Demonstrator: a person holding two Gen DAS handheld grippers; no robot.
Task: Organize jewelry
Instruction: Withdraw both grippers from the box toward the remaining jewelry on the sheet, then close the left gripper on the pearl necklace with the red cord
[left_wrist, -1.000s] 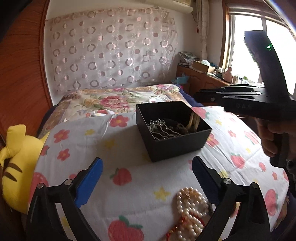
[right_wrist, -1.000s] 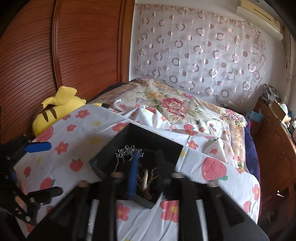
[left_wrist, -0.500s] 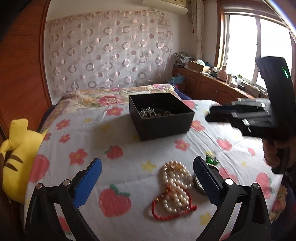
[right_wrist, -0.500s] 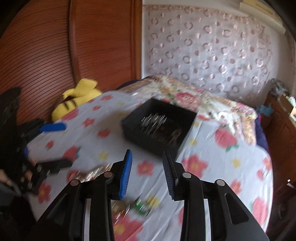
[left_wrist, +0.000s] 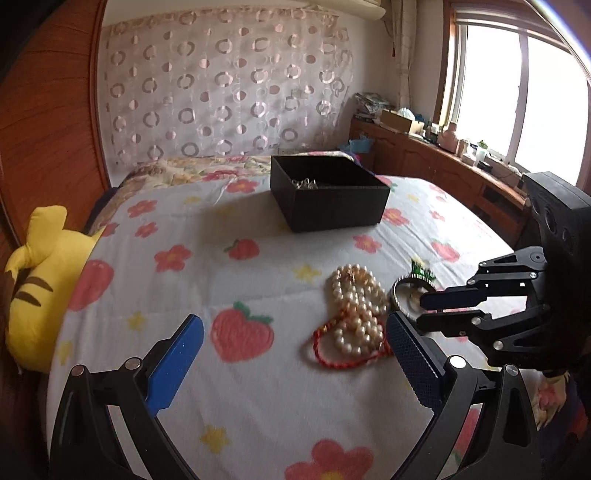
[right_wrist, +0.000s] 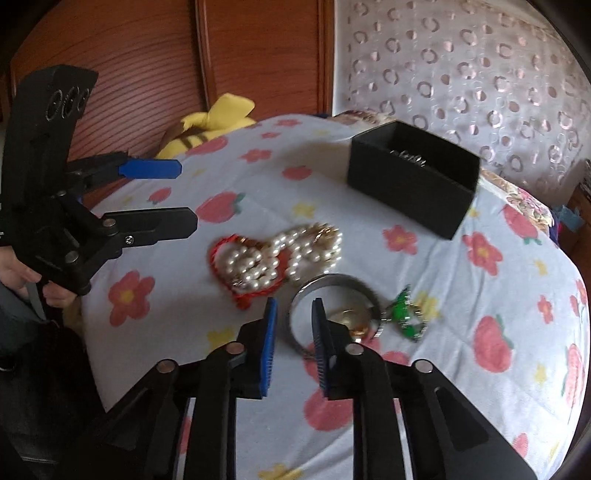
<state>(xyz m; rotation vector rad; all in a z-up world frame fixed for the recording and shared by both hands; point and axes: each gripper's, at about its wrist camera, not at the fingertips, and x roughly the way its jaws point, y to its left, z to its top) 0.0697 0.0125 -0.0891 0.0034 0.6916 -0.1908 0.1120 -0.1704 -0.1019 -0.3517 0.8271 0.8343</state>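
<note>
A pearl necklace (left_wrist: 356, 308) (right_wrist: 284, 254) lies tangled with a red cord bracelet (left_wrist: 341, 360) (right_wrist: 255, 293) on the floral bedspread. A silver bangle (right_wrist: 334, 286) (left_wrist: 404, 286) lies beside them, with a gold piece inside it and a green trinket (right_wrist: 408, 314) (left_wrist: 421, 271) to its right. A black box (left_wrist: 328, 192) (right_wrist: 412, 181) holding metal jewelry stands farther back. My right gripper (right_wrist: 293, 317) is open and empty, its tips just above the bangle's near-left rim. My left gripper (left_wrist: 295, 339) is wide open and empty, left of the pearls.
A yellow plush toy (left_wrist: 40, 280) (right_wrist: 207, 125) lies at the bed's left edge by the wooden wardrobe. A wooden counter (left_wrist: 443, 162) with clutter runs under the window on the right. The bed edge drops off near both grippers.
My right gripper has left the black box, pulled back and come down over the silver bangle. My left gripper has drawn back, so the pearls and bangle now lie in front of it.
</note>
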